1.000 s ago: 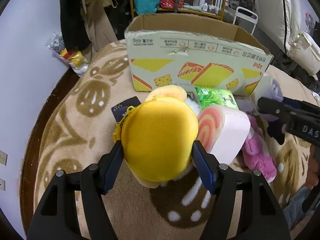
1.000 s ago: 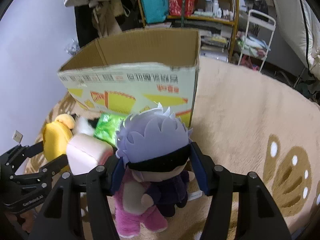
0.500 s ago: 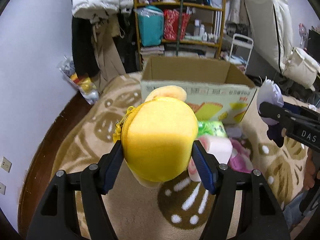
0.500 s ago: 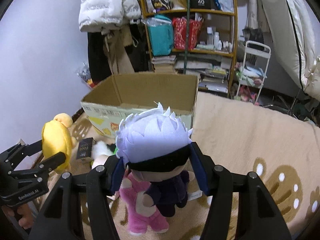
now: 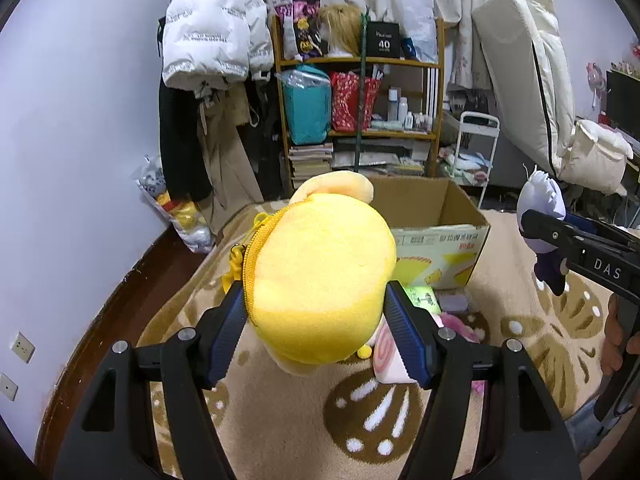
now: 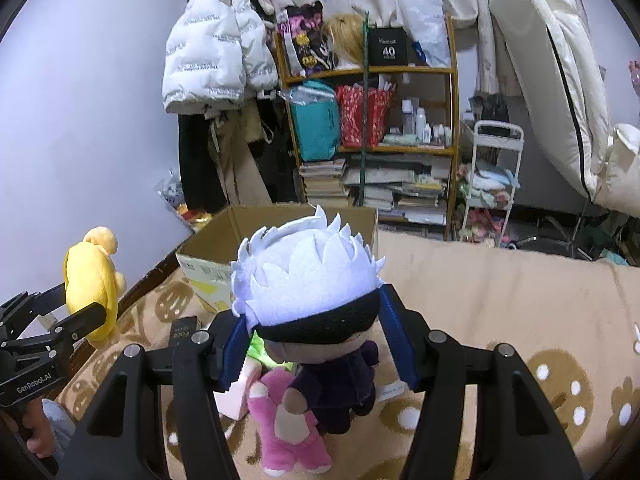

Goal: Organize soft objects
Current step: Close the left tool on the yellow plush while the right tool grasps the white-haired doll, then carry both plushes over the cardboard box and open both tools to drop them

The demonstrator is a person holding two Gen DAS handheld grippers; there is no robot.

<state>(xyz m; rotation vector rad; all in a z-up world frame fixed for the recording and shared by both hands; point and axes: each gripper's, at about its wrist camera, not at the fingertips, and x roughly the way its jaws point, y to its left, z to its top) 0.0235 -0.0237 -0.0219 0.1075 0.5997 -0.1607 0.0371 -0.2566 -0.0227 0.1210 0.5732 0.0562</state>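
Plushies mid-transfer: left claw [image 5: 316,332] clamps yellow plush [image 5: 320,276], right claw [image 6: 316,340] clamps doll [image 6: 316,304]; box [image 5: 440,236], centre frame, unfilled; pink plush [image 6: 292,432] on rug.

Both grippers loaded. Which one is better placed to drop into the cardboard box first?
Probably left. The left gripper holds the yellow plush almost against the cardboard box opening; the right gripper's white-haired doll seems farther back.

"DAS" on right claw [image 5: 600,268], "40" on black box [image 5: 383,45], perhaps
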